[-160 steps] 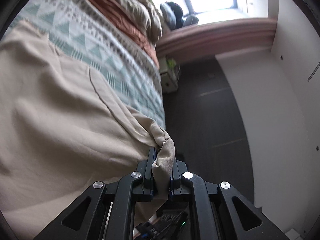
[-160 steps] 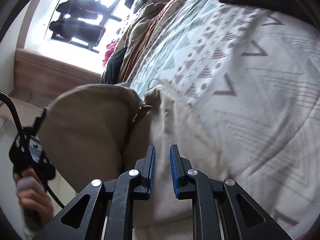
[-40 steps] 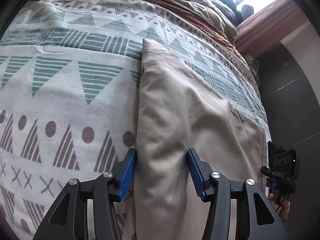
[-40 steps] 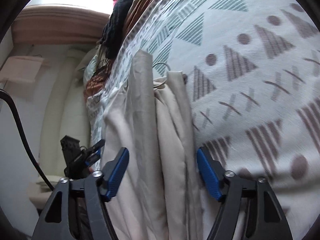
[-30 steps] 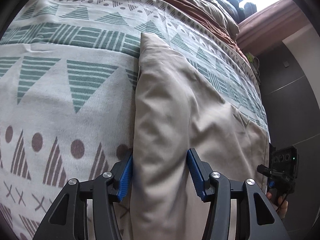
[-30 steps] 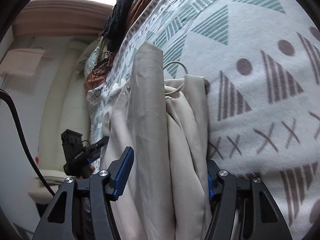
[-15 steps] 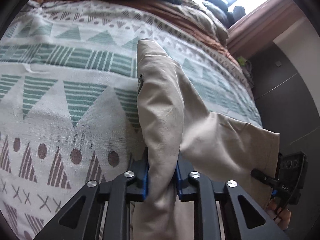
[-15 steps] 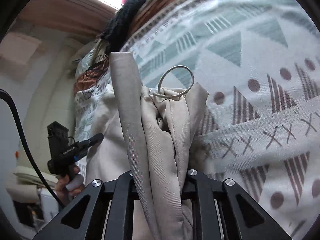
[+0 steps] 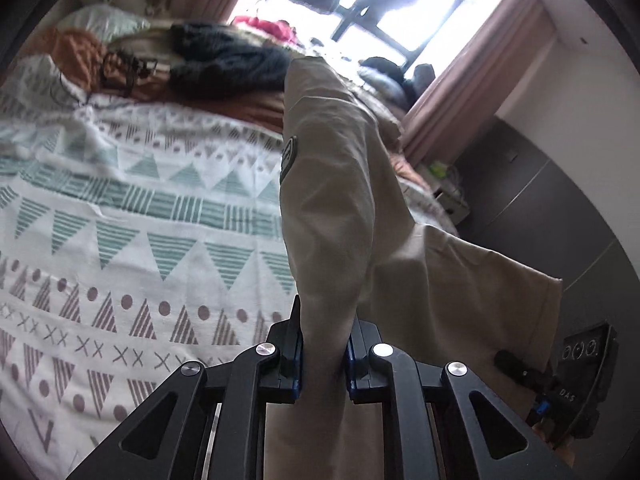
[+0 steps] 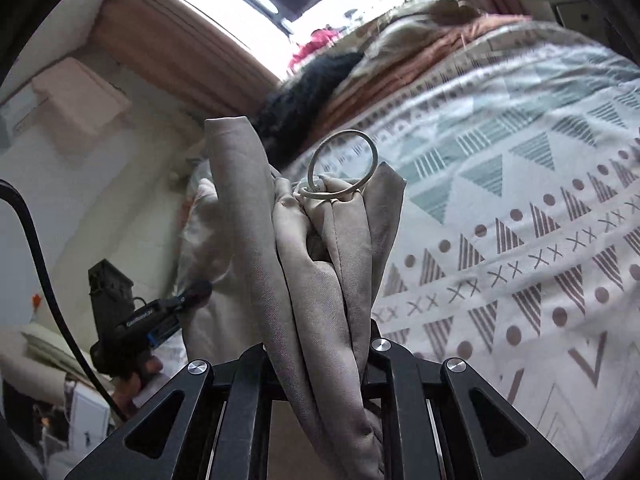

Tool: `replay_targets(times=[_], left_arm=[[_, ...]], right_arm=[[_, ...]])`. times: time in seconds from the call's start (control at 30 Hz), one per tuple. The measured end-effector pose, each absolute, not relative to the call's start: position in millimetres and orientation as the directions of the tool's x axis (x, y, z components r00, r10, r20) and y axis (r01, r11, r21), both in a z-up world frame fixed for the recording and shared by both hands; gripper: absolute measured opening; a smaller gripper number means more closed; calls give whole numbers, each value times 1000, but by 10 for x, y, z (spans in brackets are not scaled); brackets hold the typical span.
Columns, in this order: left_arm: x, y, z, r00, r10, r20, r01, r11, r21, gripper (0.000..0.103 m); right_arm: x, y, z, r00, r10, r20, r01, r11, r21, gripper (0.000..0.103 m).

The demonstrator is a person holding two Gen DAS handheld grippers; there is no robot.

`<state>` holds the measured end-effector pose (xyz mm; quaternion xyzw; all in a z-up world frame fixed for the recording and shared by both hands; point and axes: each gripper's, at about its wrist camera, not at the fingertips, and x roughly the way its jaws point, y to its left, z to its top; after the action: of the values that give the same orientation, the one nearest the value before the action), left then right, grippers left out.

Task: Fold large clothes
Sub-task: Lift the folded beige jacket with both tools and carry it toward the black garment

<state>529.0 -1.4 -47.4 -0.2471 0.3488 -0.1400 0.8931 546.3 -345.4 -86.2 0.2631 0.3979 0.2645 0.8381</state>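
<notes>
Both ends pinched: the left claw point(image 9: 323, 354) clamps the beige garment point(image 9: 340, 184) and its jaws are closing on it; the right claw point(image 10: 320, 356) grips the bunched end by the ring point(image 10: 343, 164). Garment hangs above the bed point(image 9: 120, 240). Probably mid-fold; next, carry it over and lay it flat.

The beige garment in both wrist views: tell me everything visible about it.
The beige woven-cloth garment looks like trousers, though that is uncertain. It is plain and matte, with a small dark round patch at one edge. A pale drawstring loop stands up from its bunched end. The left gripper and right gripper each have their jaws shut on a gathered fold, holding it lifted above the white bedspread patterned with green and brown triangles. One loose end hangs down at the right of the left wrist view.
</notes>
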Motion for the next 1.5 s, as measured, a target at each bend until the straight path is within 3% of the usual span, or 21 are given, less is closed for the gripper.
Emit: replay_targets(times=[0.37,0.53,1.2,1.5], left_arm=[[4617,-228,255,758,-425,-494,135,844,-519,15],[4405,-431,532,761,-456,-461,181,832,-524,15],[4222,-2203,1419,635,-678,-370,383,692,-612,15],[4261,-3123,1551,566,-737,-370,448,652,-612,15]], right_arm=[[4604,-3555,-252,649,673,-355,-341,675,654,13],[4356,-3763,80,671,669,-318,-364,672,645,13],[3435,-5352,1510,802,471,-368,-284,841,460,13],[3273,-6183,1806,842,357,-404,-189,897,400,13]])
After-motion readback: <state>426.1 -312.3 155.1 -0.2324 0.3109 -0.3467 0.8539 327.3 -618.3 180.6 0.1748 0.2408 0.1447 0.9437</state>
